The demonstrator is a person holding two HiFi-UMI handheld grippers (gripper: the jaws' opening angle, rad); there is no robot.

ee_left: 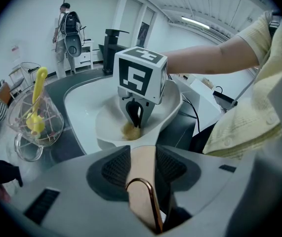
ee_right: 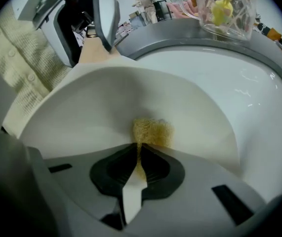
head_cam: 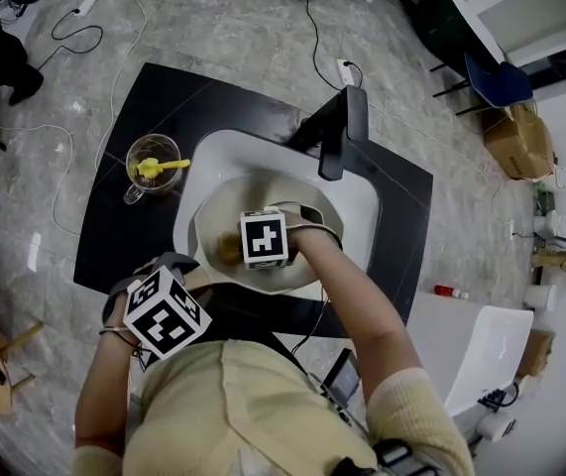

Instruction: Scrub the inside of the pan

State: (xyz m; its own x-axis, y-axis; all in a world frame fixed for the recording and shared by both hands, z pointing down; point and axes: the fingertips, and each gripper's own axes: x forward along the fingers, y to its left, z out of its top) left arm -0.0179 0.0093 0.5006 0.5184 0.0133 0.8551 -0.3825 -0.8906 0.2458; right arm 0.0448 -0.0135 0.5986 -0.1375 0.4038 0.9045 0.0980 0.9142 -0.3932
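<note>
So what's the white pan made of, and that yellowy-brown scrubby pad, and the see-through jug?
The white pan looks like ceramic or enamel coating: smooth, even, softly shiny. The yellowish-brown scrubbing pad seems coarse fibre or sponge: fuzzy, matte. The clear jug looks like glass, maybe plastic: see-through with bright glints.

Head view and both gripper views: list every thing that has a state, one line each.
Pan: in the sink, held by its handle.
Pan handle: clamped between the fingers of the left gripper.
Scrub pad: pinched by the right gripper, pressed on the pan's inside.
Glass jug: upright on the counter, yellow brush inside.
Faucet: no water visible.
</note>
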